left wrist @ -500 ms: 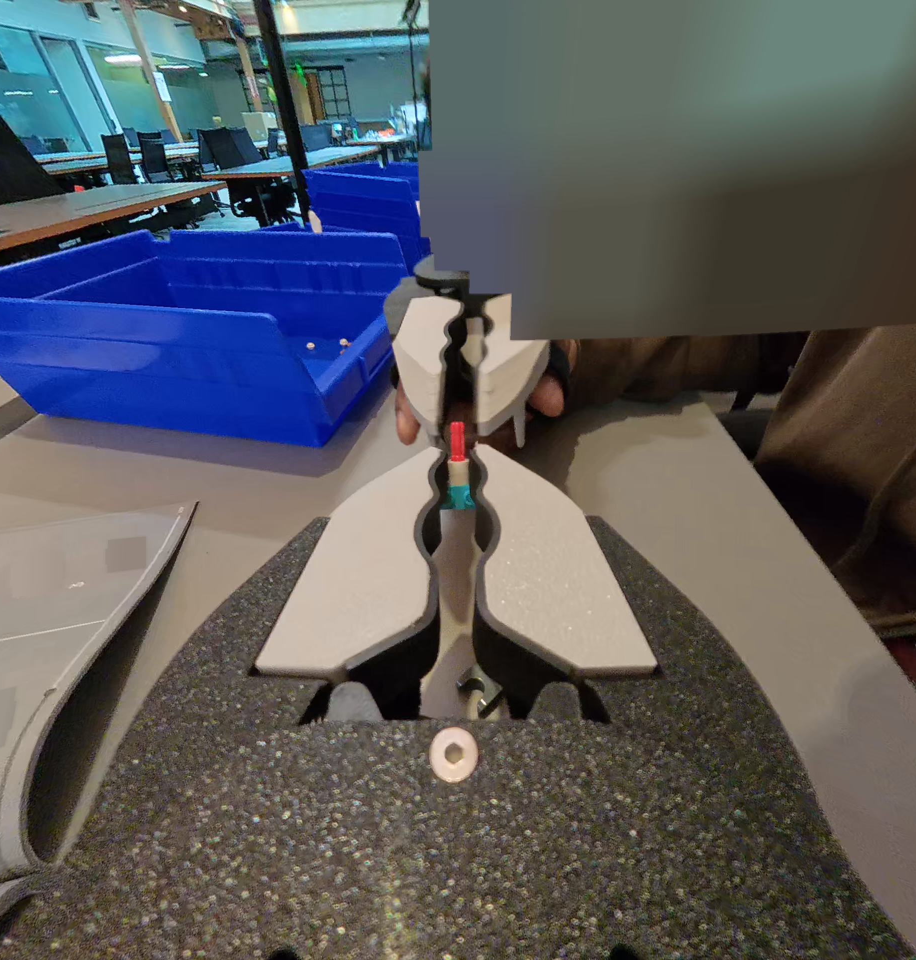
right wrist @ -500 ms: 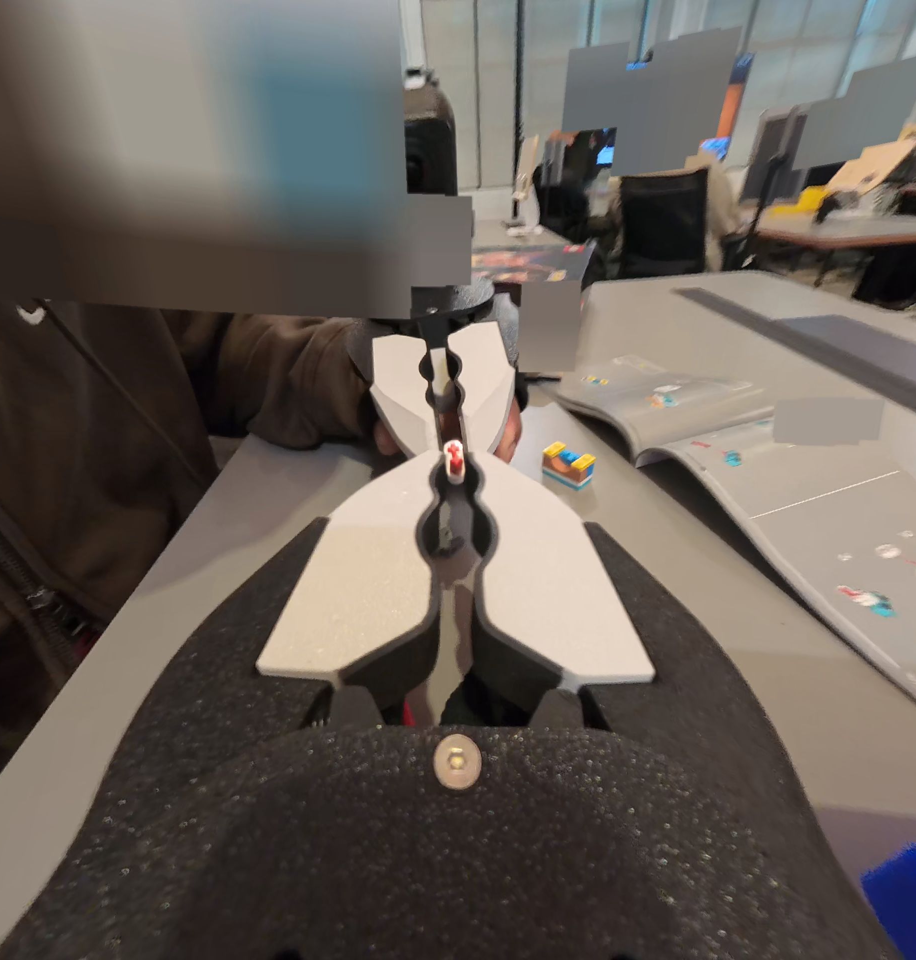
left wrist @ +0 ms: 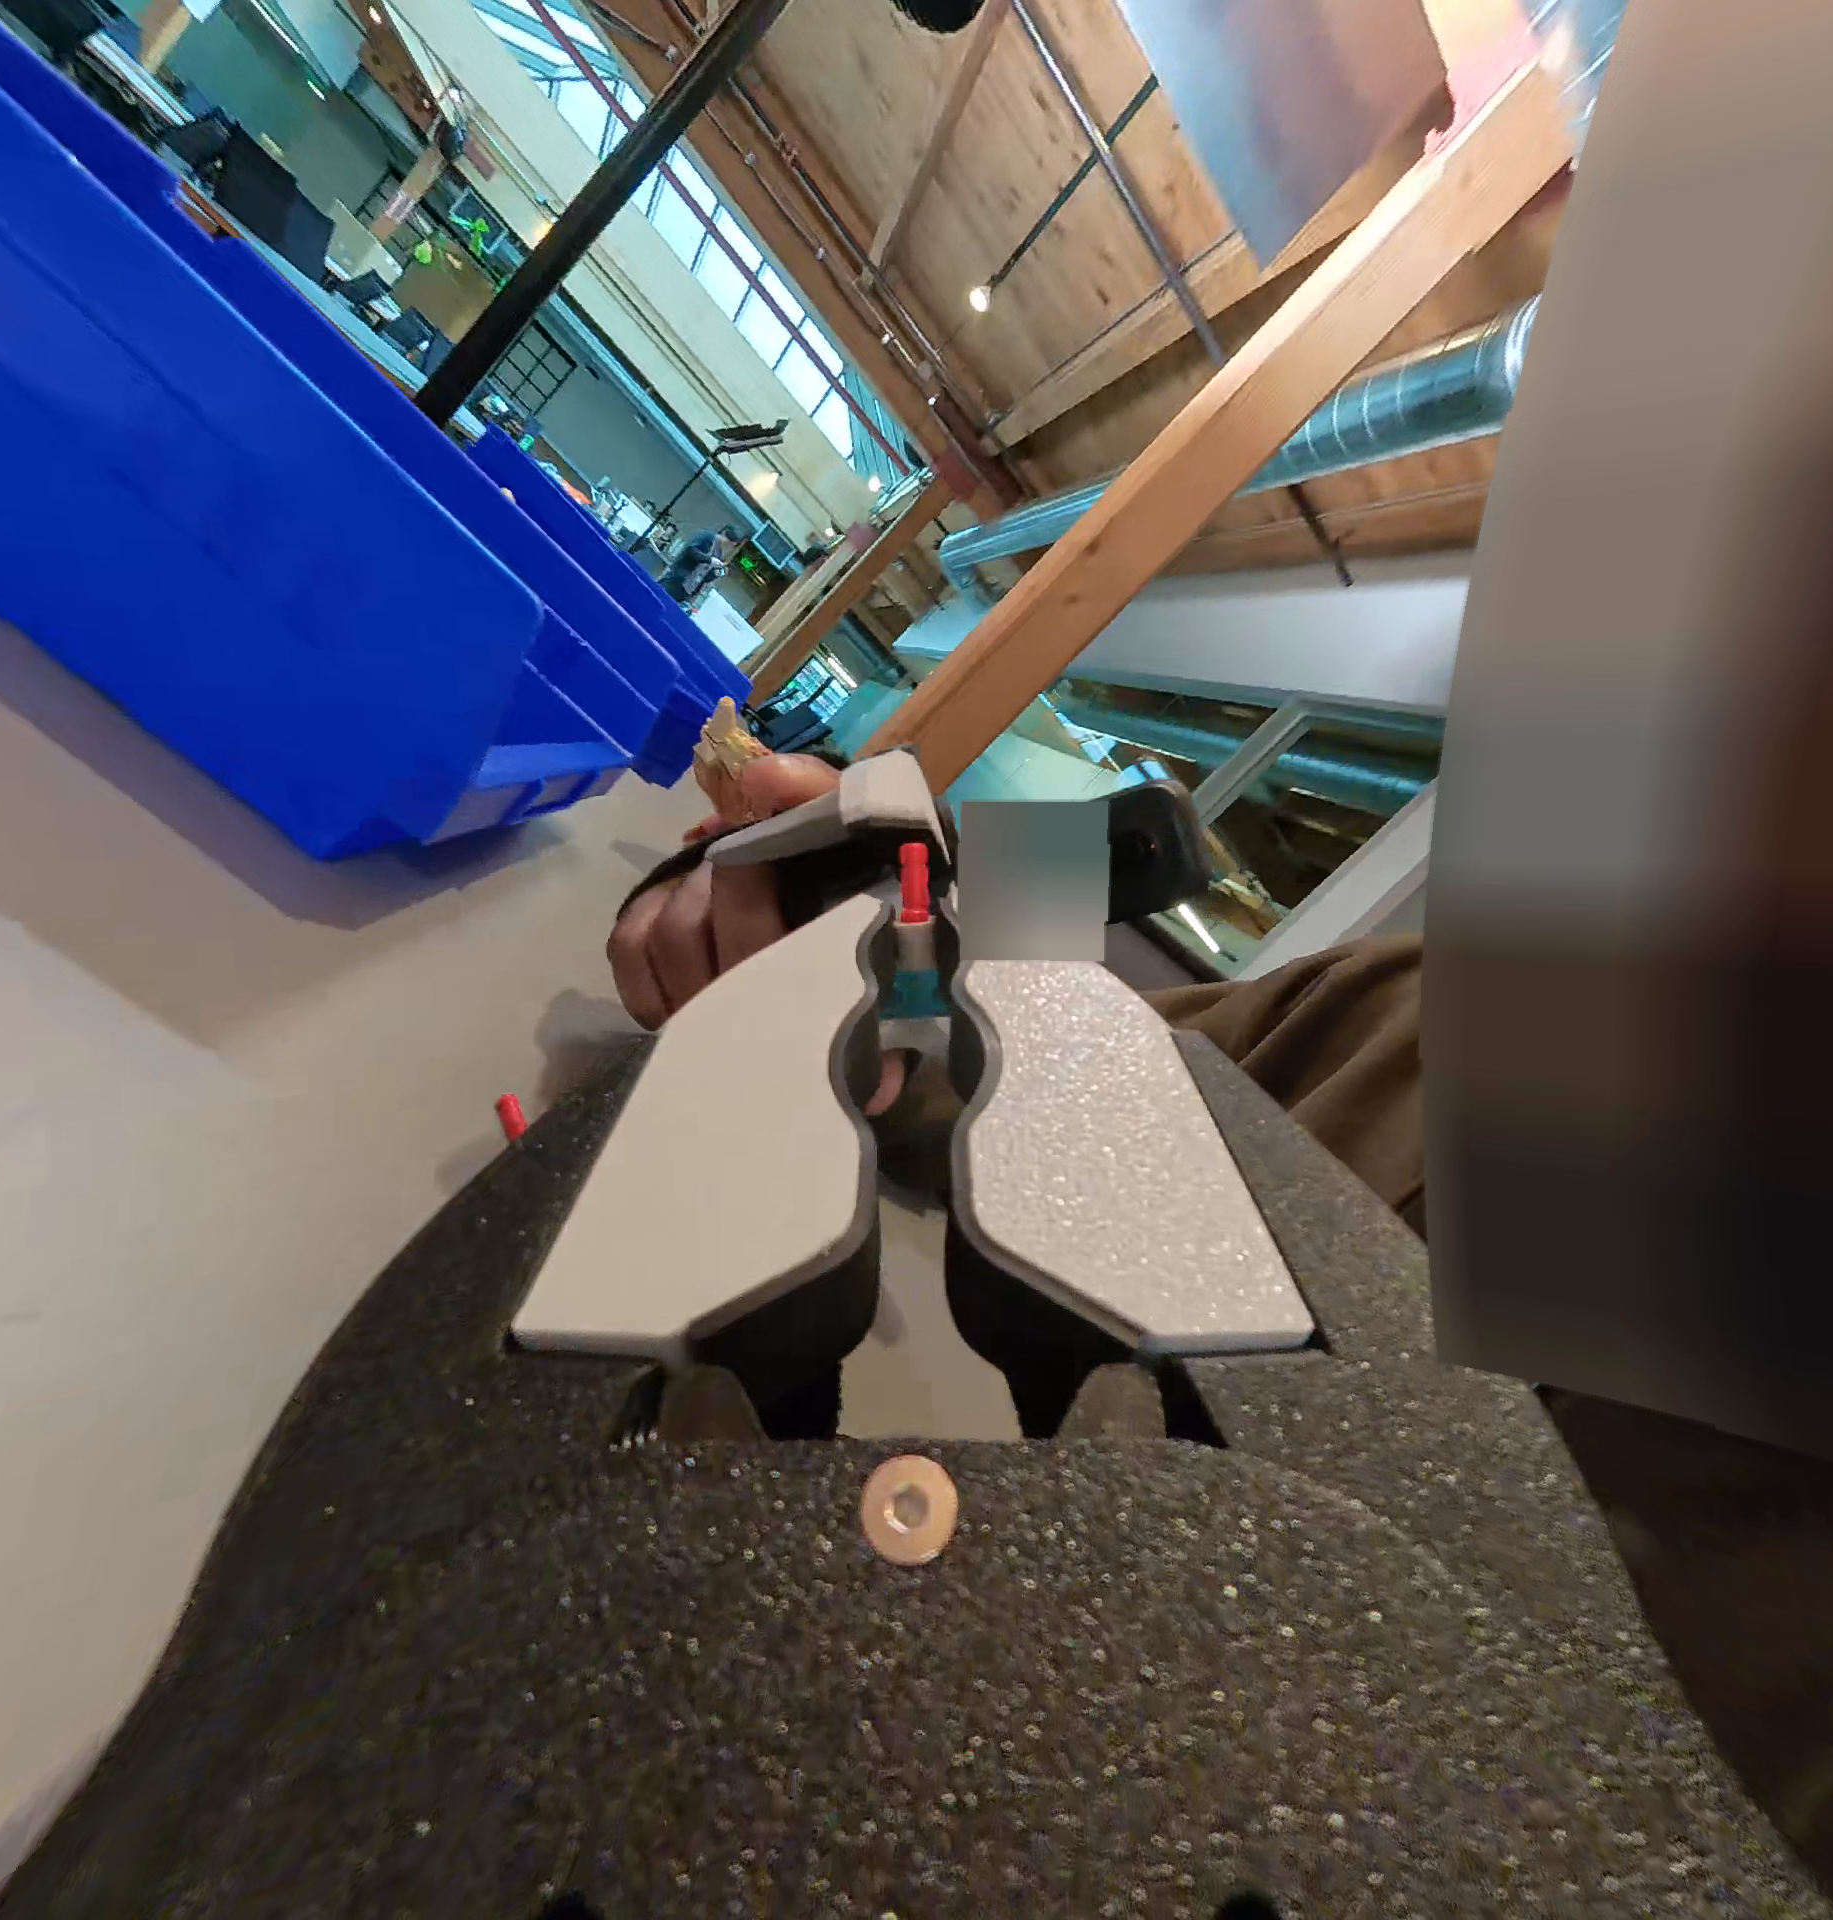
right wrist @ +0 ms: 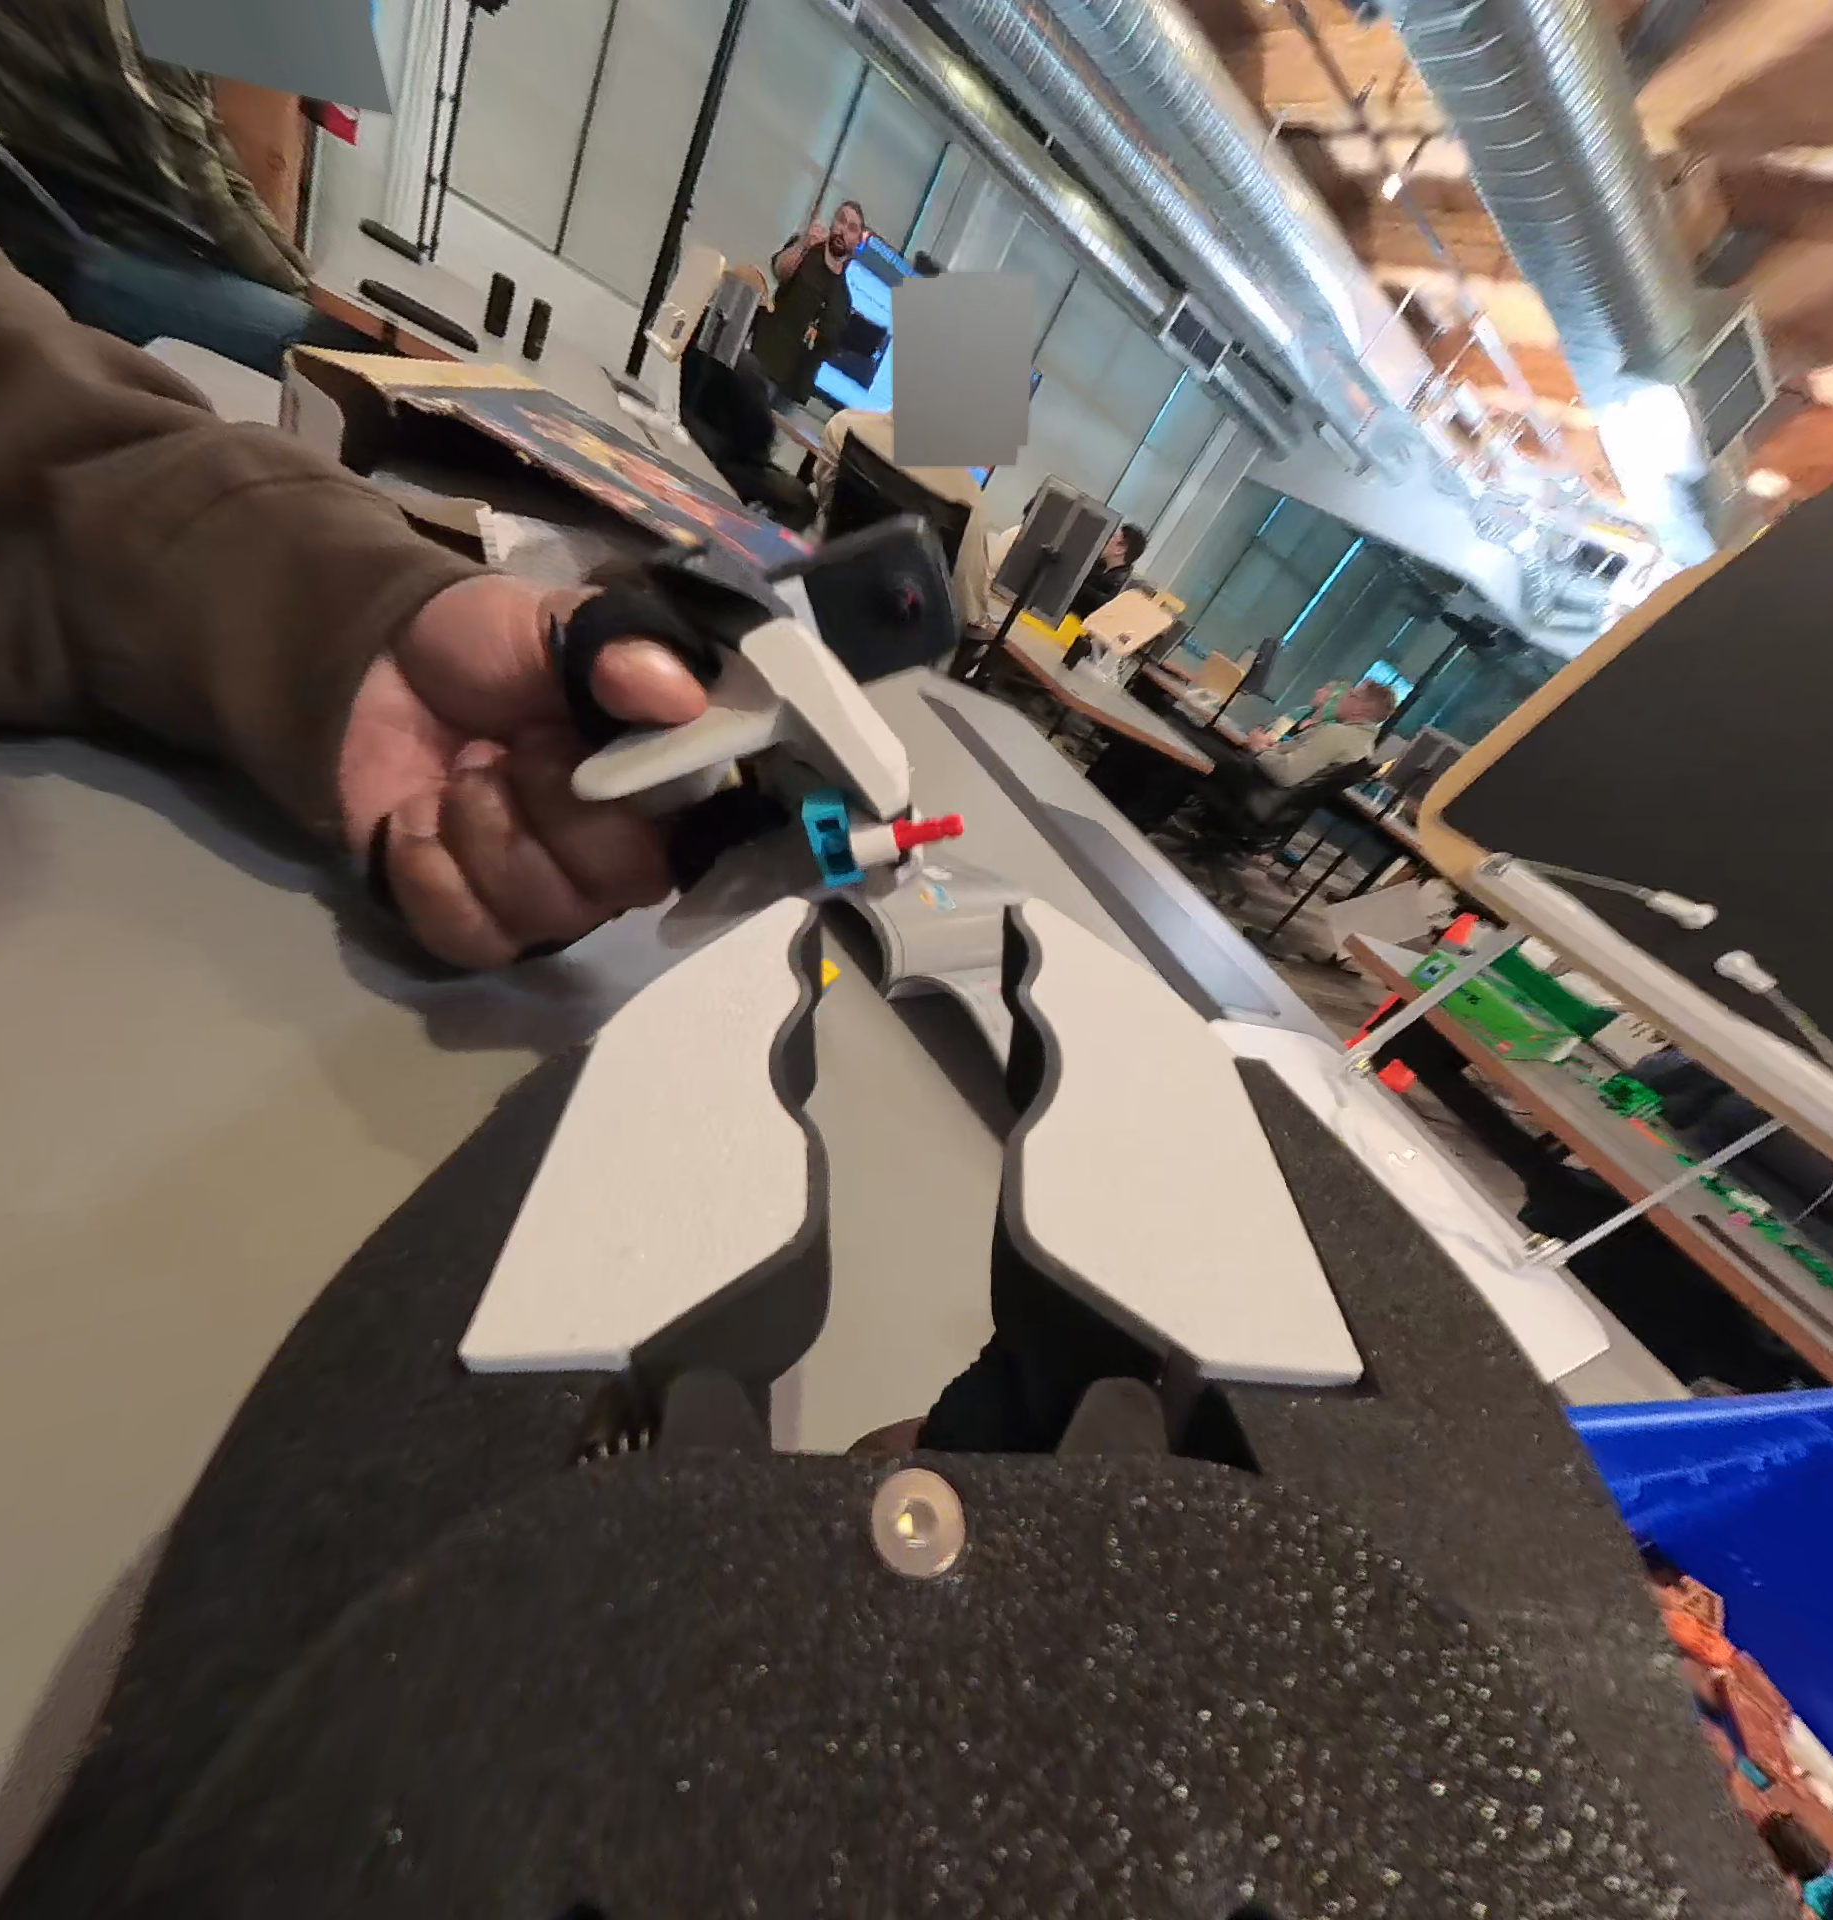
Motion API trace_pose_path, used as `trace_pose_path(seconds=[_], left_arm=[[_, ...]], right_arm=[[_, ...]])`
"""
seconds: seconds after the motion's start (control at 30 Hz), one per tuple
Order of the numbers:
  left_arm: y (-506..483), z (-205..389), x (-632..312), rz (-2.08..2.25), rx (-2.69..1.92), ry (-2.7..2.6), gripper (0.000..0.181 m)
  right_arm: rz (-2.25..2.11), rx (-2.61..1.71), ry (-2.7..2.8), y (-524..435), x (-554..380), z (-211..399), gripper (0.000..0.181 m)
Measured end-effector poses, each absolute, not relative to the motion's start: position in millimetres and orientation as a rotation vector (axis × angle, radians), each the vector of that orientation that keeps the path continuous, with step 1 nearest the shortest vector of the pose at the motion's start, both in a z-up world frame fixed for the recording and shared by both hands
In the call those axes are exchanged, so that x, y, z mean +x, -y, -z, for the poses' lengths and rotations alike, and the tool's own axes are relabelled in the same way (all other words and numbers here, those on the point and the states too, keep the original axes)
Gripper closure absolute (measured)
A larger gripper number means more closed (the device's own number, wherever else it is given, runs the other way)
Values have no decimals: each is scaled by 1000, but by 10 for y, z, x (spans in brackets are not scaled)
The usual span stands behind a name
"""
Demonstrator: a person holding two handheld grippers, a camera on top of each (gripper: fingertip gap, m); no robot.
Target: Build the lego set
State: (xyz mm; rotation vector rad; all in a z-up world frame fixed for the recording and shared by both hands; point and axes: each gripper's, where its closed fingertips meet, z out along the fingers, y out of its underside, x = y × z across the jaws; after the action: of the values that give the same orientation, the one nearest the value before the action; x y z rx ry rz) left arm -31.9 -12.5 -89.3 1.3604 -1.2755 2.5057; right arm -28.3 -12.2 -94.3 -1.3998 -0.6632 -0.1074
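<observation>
My left gripper (left wrist: 917, 935) is shut on a small lego piece (left wrist: 910, 982): a teal block with a white stub and a red pin (left wrist: 913, 868) that sticks out past the fingertips. In the right wrist view the same piece (right wrist: 860, 844) shows in the left gripper (right wrist: 876, 831), held in a hand above the grey table (right wrist: 164, 1039). My right gripper (right wrist: 912, 914) is open and empty, just below and in front of that piece. It also shows behind the pin in the left wrist view (left wrist: 839, 821). A loose red pin (left wrist: 510, 1112) lies on the table at the left.
Blue bins (left wrist: 216, 571) stand on the table at the left of the left wrist view; one corner of a blue bin (right wrist: 1743, 1507) is at the lower right of the right wrist view. An open booklet (right wrist: 943, 925) and a cardboard box (right wrist: 538, 447) lie beyond. Left and right tips are no more than a few centimetres apart.
My right gripper has opened and drawn off from the red pin. Both grippers have tilted, so both views are rolled. The left gripper still holds the teal piece.
</observation>
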Motion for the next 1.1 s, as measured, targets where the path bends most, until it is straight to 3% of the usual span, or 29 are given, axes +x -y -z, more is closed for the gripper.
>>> trace_pose_path(seconds=[1.1], left_arm=[[290, 957, -331, -2399, 1337, 1267, 174]], right_arm=[[210, -1365, 777, 156, -385, 954, 160]])
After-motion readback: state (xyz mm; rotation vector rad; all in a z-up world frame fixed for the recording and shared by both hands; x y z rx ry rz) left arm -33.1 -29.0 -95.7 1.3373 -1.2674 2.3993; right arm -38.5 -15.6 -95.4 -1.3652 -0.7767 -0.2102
